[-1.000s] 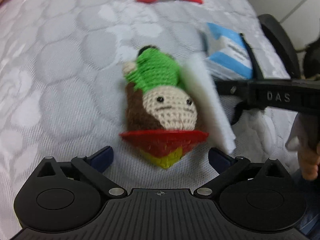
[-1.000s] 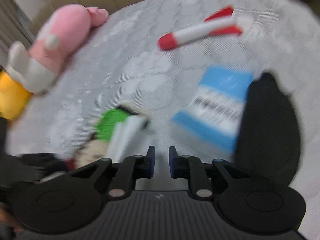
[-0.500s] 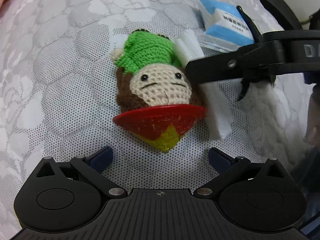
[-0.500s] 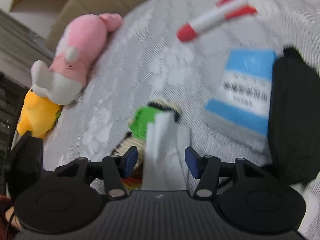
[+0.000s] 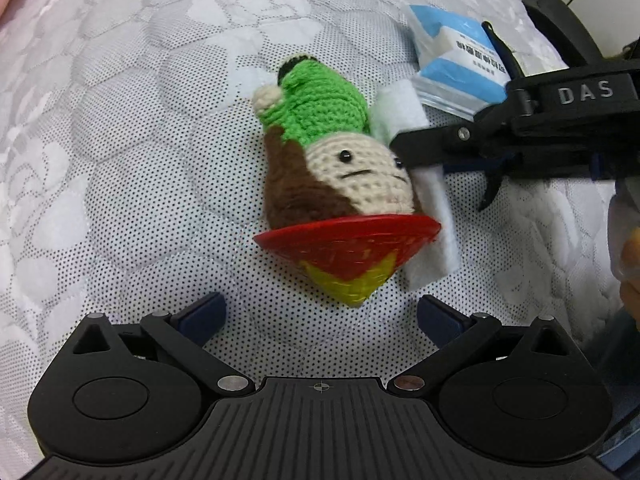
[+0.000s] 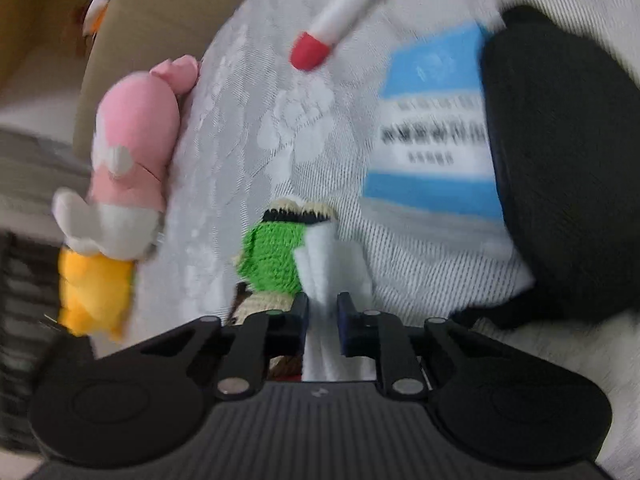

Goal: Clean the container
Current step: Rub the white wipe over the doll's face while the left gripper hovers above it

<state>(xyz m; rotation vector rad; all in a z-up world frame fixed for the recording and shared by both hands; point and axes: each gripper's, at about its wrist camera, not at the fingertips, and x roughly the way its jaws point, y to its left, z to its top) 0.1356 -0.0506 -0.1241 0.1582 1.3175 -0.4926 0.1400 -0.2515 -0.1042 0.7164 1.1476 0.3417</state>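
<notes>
R hand-held gripper (image 6: 322,322) is clamped on a folded white cloth (image 5: 434,216), pads pinching it at mid-length; cloth lies along the right side of a crocheted doll (image 5: 332,168) w/ green body, brown hair and a red-and-yellow cone hat (image 5: 348,246). L hand-held gripper (image 5: 320,316) hangs over the doll, jaws wide apart, nothing between them, hat tip just beyond its near edge. All on a grey quilted mattress (image 5: 120,120). Far right: blue-and-white packet (image 5: 460,62) beside a black pouch (image 6: 560,160). Far edge: red-and-white toy rocket (image 6: 340,20). Left edge: pink plush (image 6: 136,136), yellow plush (image 6: 94,296) touching it. Which thing is the container, can't tell
</notes>
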